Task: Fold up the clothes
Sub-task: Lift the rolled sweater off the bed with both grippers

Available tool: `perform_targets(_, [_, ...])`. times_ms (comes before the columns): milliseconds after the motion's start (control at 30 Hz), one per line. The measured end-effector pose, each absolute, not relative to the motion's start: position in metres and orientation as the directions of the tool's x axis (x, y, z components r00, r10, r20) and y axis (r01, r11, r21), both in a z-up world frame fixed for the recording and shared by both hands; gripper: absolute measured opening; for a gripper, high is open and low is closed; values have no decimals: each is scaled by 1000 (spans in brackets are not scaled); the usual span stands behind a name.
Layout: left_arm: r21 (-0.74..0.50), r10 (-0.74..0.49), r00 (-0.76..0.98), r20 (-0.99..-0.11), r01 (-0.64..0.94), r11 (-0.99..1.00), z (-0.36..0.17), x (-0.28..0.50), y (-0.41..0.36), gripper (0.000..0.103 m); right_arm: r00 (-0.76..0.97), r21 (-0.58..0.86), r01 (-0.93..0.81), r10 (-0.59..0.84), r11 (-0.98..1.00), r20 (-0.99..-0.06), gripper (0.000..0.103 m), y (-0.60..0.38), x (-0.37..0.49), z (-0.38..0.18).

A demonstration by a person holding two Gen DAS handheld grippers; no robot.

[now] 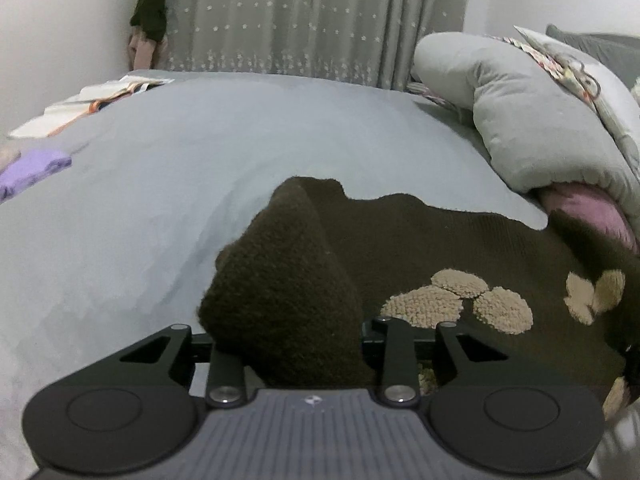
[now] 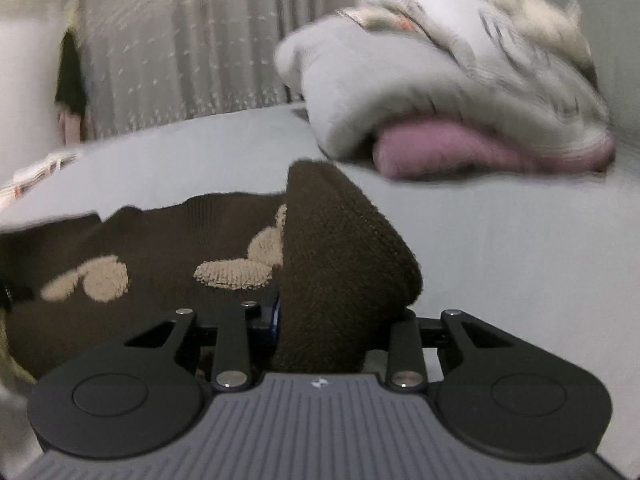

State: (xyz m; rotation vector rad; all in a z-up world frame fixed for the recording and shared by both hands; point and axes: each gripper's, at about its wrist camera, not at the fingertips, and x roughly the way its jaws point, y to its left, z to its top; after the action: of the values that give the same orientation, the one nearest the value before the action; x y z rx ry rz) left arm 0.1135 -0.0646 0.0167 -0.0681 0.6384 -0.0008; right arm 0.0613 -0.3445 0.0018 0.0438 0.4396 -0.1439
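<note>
Left wrist view alone: purple cloth (image 1: 34, 168) beyond sweater (image 1: 460, 256) in left tongs (image 1: 288, 344).

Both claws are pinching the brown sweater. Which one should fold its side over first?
Probably the left gripper. It grips a bunched part of the brown sweater beside open grey bedsheet. The right gripper works nearer the piled grey quilt. It's close, though.

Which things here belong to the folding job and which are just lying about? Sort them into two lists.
Job:
brown sweater
left gripper, shut on a bunched sweater edge
right gripper, shut on the other edge

Lying about:
grey duvet
pink fabric under the duvet
open book
purple cloth
curtain
</note>
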Motion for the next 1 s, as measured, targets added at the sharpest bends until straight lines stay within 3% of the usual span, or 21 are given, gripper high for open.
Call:
perform_targets(300, [40,24,822,-570,-2,999,56,97,-57,32,932,-185,84,-143,979,-334,34,-318,43,33])
perform_targets(567, [147,86,866,-492,-15,989,113,58,-39,32,959,-160,9,-54,987,-278,34,-302,22,69])
perform_targets(700, [161,100,863,-495,-22,987,138,46,-35,32,962,-123,-30,-5,992,-272,34,-299,12,82])
perform_targets(1000, [224,68,878,-474,45,974,179,39,-97,32,961,-11,12,-15,1000,-277,34,-335,-23,100])
